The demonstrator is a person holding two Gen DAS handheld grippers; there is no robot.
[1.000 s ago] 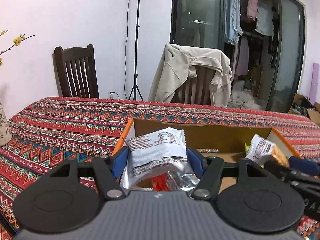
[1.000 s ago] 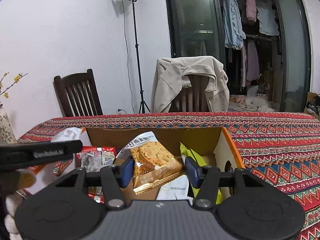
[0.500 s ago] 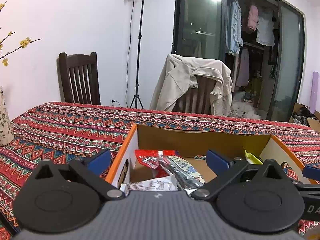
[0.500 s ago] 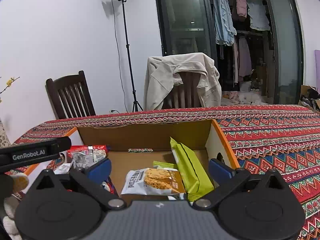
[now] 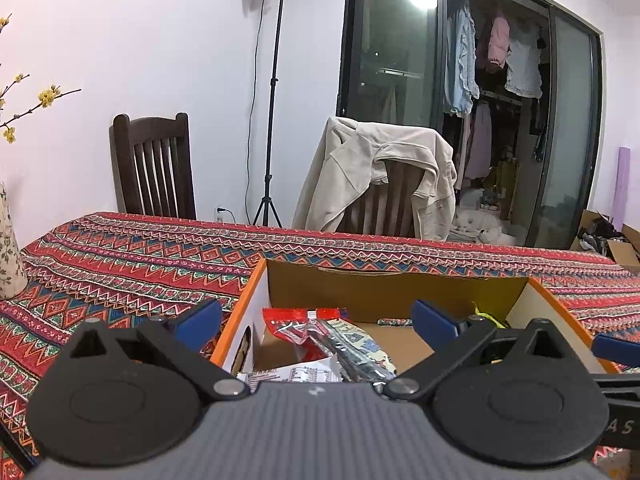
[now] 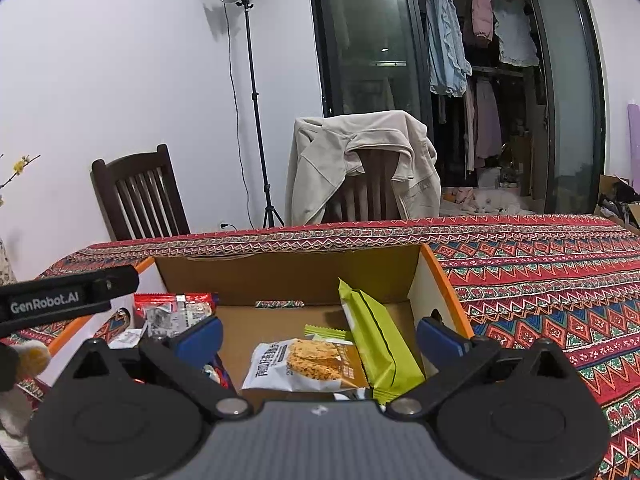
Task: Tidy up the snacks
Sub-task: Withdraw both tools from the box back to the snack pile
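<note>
An open cardboard box with orange edges sits on the patterned tablecloth; it also shows in the right wrist view. My left gripper is open and empty above the box's left part, over a red packet and a white packet. My right gripper is open and empty above the box's right part, over a biscuit packet lying flat and a green packet leaning on the right wall. The red packet lies at the box's left.
The tablecloth covers the table around the box. A vase stands at the left edge. Two chairs stand behind the table, one dark and one with a beige jacket. A light stand is by the wall.
Both grippers opened and let go of their packets, the white one on the left and the biscuit one on the right, which now lie in the box. Both grippers rose a little.
</note>
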